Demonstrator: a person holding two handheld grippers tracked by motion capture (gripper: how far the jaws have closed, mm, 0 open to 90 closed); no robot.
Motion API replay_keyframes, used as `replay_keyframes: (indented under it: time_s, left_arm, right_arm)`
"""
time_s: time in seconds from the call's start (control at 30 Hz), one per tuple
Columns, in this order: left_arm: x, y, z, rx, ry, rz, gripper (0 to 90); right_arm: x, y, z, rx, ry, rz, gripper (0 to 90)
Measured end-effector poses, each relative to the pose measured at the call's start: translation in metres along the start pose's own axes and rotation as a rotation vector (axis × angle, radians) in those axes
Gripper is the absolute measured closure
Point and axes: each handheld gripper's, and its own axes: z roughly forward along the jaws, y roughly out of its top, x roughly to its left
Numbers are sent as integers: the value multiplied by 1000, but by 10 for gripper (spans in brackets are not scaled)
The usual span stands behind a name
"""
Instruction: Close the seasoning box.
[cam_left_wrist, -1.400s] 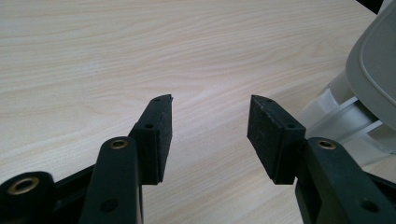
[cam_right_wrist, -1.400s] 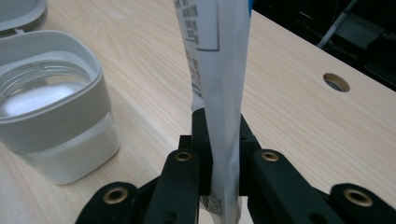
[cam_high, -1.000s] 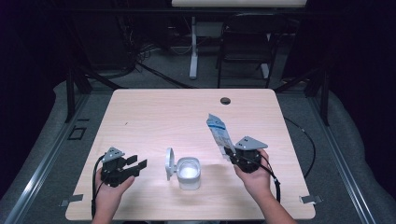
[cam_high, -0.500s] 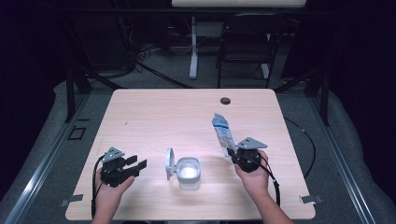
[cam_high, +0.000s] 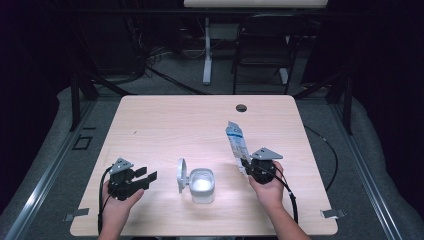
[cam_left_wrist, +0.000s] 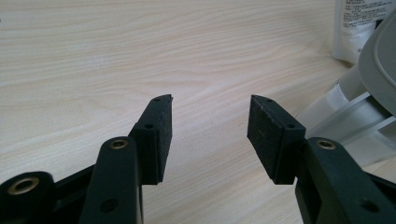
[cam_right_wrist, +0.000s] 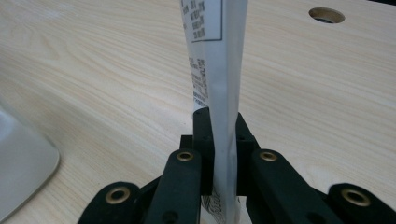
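A white and blue printed pouch (cam_high: 236, 142) sticks up and away from my right gripper (cam_high: 246, 165), whose jaws are shut on its lower end; in the right gripper view the pouch (cam_right_wrist: 215, 70) stands edge-on between the two pads. A white container (cam_high: 202, 185) with its round lid (cam_high: 181, 175) flipped open to the left sits at the table's front middle. My left gripper (cam_high: 147, 176) rests low at the front left, open, with bare wood between its fingertips (cam_left_wrist: 161, 126). The container's lid (cam_left_wrist: 379, 70) shows at the right edge of the left gripper view.
The light wooden table (cam_high: 165, 125) has a round cable hole (cam_high: 241, 107) near its far edge. A chair and desk legs stand on the dark floor behind it. Cables trail from both grippers toward the front edge.
My right gripper has come down and slightly nearer with the pouch, which now sits lower over the table. The left gripper has kept still.
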Motion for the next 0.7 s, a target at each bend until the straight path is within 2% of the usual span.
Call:
replay_keyframes:
  time_s: [0.37, 0.53, 0.67, 0.7]
  left_arm:
    - [-1, 0, 0, 2, -4, 2, 505]
    - [-2, 0, 0, 8, -7, 7, 505]
    - [-2, 1, 0, 6, -7, 6, 505]
    - [-3, 1, 0, -1, -5, 5, 505]
  right_arm:
    - [-1, -4, -5, -3, 6, -43, 849]
    - [-2, -9, -8, -10, 12, -34, 841]
    - [0, -11, -11, -2, 14, -69, 836]
    - [0, -12, -11, -7, 13, -64, 835]
